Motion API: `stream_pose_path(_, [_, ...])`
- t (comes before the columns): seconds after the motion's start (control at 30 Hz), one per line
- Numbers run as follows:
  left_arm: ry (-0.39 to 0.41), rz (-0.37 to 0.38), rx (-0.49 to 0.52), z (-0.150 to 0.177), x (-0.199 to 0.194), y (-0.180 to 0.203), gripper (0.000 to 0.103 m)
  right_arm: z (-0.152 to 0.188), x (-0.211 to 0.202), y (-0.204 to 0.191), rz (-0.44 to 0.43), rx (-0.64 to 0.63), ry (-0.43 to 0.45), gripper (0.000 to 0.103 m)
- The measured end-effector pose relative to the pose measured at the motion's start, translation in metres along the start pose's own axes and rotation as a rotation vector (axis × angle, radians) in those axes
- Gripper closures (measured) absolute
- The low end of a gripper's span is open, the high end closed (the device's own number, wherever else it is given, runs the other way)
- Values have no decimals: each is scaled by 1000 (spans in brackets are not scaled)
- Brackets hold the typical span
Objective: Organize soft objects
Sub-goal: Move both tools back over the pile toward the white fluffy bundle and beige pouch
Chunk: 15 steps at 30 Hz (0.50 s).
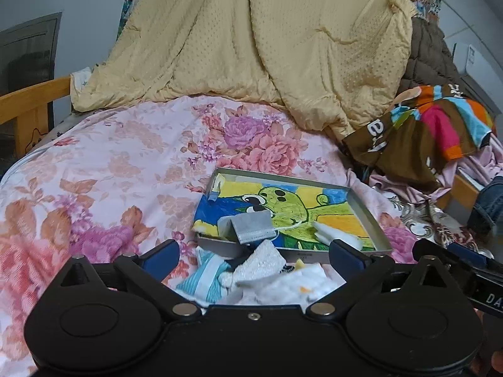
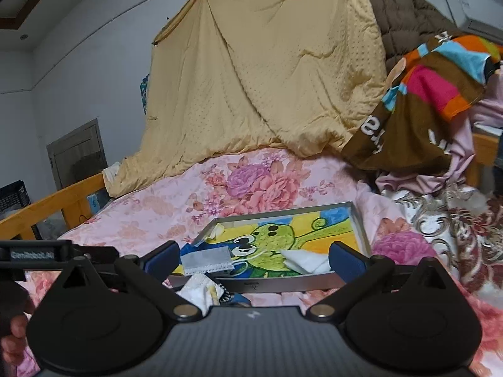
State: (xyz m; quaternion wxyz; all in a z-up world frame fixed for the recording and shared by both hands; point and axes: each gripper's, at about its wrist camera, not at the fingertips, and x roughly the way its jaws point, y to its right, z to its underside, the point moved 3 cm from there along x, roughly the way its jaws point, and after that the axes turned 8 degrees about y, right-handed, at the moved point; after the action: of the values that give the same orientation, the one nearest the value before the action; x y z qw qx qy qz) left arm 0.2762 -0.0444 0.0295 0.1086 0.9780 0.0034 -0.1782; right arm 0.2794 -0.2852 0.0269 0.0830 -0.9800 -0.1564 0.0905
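We note the left gripper and right gripper, jaws spread and holding nothing, poised over the soft pile at the tray's near rim, where a grey mask already lies, evidently sorted.

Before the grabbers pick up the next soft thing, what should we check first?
1. Left gripper open: ok.
2. Right gripper open: ok.
3. Tray lying flat on the flowered sheet: ok.
4. Grey mask fully inside the tray: not ok, it hangs over the near rim.
5. Pile of white and blue cloths in reach of the left gripper: ok, right beneath it.
6. Which cloth sits loose on top: cannot tell.
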Motion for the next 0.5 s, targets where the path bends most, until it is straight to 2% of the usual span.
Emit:
stream_pose_path(0.2, [16,27,20,16,-33,-4,1,7,-33,-5,19,20,31,0])
stream_pose_path(0.5, [39,64,39,41,-70,-12,1,27,-74,-22,29,18,21,0])
